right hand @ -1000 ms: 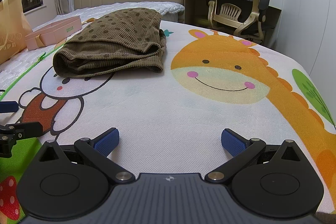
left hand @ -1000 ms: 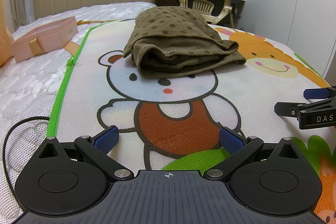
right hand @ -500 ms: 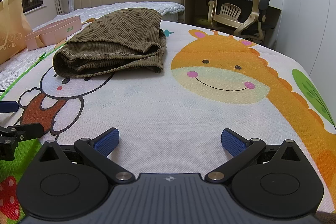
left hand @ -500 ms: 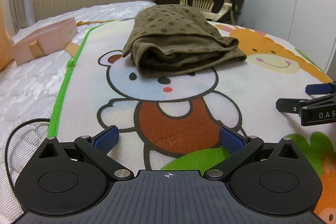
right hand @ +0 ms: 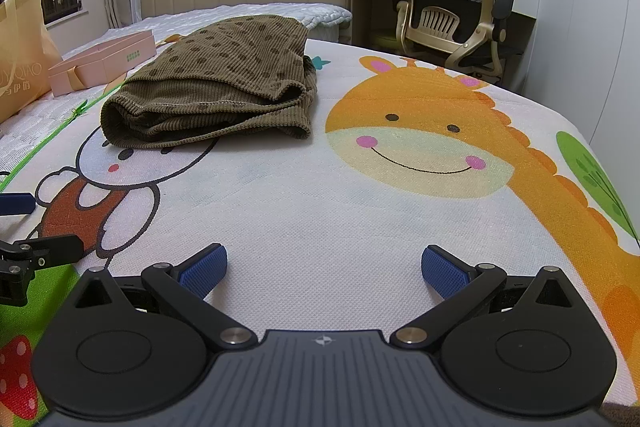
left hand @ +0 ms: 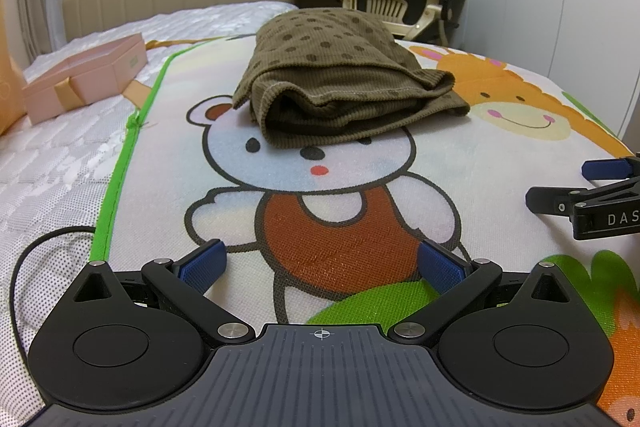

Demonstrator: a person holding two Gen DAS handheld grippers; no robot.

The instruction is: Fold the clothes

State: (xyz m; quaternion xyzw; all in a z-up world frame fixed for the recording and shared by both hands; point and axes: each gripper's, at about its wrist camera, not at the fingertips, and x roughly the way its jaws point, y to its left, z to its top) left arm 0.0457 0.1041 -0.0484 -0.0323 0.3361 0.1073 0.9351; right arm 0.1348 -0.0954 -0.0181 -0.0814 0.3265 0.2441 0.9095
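A brown dotted corduroy garment [left hand: 340, 79] lies folded in a stack on the cartoon play mat [left hand: 340, 187], over the bear's head; it also shows in the right wrist view [right hand: 216, 87]. My left gripper [left hand: 322, 267] is open and empty, low over the mat, well short of the garment. My right gripper [right hand: 324, 267] is open and empty, to the right of and nearer than the garment. The right gripper's fingers [left hand: 608, 169] show at the right edge of the left wrist view; the left gripper's fingers [right hand: 16, 205] show at the left edge of the right wrist view.
A pink gift box [left hand: 84, 79] lies on the white mattress to the left, also in the right wrist view [right hand: 104, 65]. A paper bag [right hand: 24, 47] stands far left. A black cable [left hand: 36, 251] lies by the mat's green edge. An office chair [right hand: 452, 11] stands beyond the bed.
The left gripper has shifted slightly, so the garment and the right gripper's fingers sit a little lower in its view. The right wrist view is nearly unchanged.
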